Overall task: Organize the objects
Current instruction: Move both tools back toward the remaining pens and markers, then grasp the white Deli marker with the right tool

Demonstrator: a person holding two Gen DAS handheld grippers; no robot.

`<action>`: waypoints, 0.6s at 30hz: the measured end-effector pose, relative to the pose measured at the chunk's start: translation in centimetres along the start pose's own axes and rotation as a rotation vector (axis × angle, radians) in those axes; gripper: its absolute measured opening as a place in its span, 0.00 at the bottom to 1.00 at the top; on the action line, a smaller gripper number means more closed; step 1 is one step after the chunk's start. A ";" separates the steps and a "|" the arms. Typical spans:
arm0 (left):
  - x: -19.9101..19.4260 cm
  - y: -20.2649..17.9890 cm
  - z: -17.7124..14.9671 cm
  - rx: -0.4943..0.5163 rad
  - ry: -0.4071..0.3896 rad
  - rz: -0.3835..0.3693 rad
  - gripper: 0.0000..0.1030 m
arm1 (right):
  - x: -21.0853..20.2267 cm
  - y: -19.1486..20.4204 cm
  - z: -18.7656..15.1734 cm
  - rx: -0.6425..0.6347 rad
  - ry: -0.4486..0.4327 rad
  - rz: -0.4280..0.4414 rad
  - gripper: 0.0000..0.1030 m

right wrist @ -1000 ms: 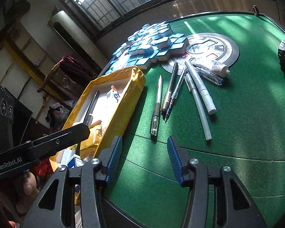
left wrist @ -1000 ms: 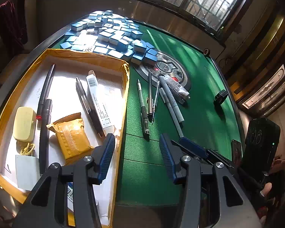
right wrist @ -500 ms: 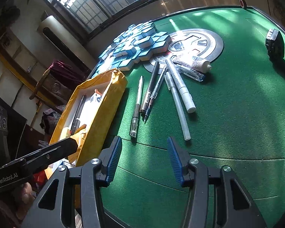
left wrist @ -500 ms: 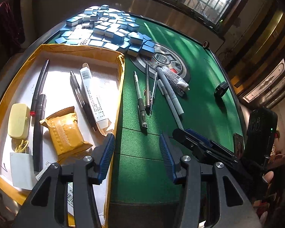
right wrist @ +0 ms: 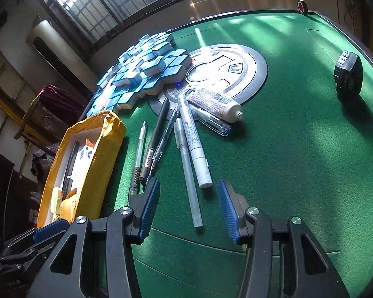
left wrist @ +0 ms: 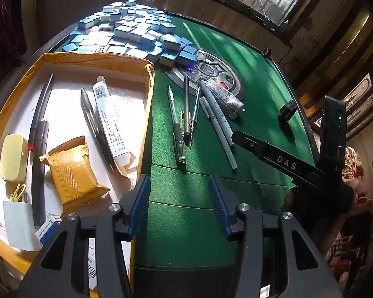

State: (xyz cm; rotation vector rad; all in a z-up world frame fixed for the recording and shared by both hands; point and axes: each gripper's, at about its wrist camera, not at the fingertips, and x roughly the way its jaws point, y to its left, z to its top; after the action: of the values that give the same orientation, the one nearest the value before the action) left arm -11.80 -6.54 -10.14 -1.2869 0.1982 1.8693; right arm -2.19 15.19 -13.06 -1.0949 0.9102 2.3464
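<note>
Several pens lie fanned on the green felt: a clear gel pen (right wrist: 138, 159), a black pen (right wrist: 155, 136), a thin clear pen (right wrist: 189, 173) and a white marker (right wrist: 195, 146), with a white tube (right wrist: 213, 103) behind them. My right gripper (right wrist: 187, 198) hovers over their near ends. Its jaws are closing, with the thin clear pen's end between the fingers but not touched by the pads. My left gripper (left wrist: 178, 186) stands open over bare felt beside the yellow-edged box (left wrist: 146, 114), nothing between its fingers. The right gripper's finger (left wrist: 251, 145) reaches in from the right.
The box holds pens, a long white carton (left wrist: 109, 121), a brown snack packet (left wrist: 72, 171) and a pale yellow case (left wrist: 13, 156). Blue mahjong tiles (right wrist: 146, 69) are heaped at the back by the round centre plate (right wrist: 251, 74). A black device (right wrist: 348, 74) sits at the right.
The right gripper has moved forward over the pens, so the thin clear pen's end now lies between its fingers. The left gripper has barely moved.
</note>
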 end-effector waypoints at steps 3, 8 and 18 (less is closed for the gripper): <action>0.0 0.0 0.0 0.002 0.001 -0.001 0.46 | 1.0 -0.4 1.0 0.000 0.018 -0.025 0.34; 0.2 0.2 -0.1 -0.005 0.008 -0.001 0.46 | 2.3 -0.5 1.6 -0.013 0.048 -0.063 0.28; 0.4 0.2 -0.2 -0.002 0.017 -0.005 0.46 | 2.3 -1.1 1.2 -0.006 0.072 -0.070 0.13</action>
State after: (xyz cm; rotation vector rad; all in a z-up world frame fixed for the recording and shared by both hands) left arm -11.86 -6.51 -10.64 -1.3044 0.2023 1.8552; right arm -3.63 16.93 -14.74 -1.2005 0.8756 2.2677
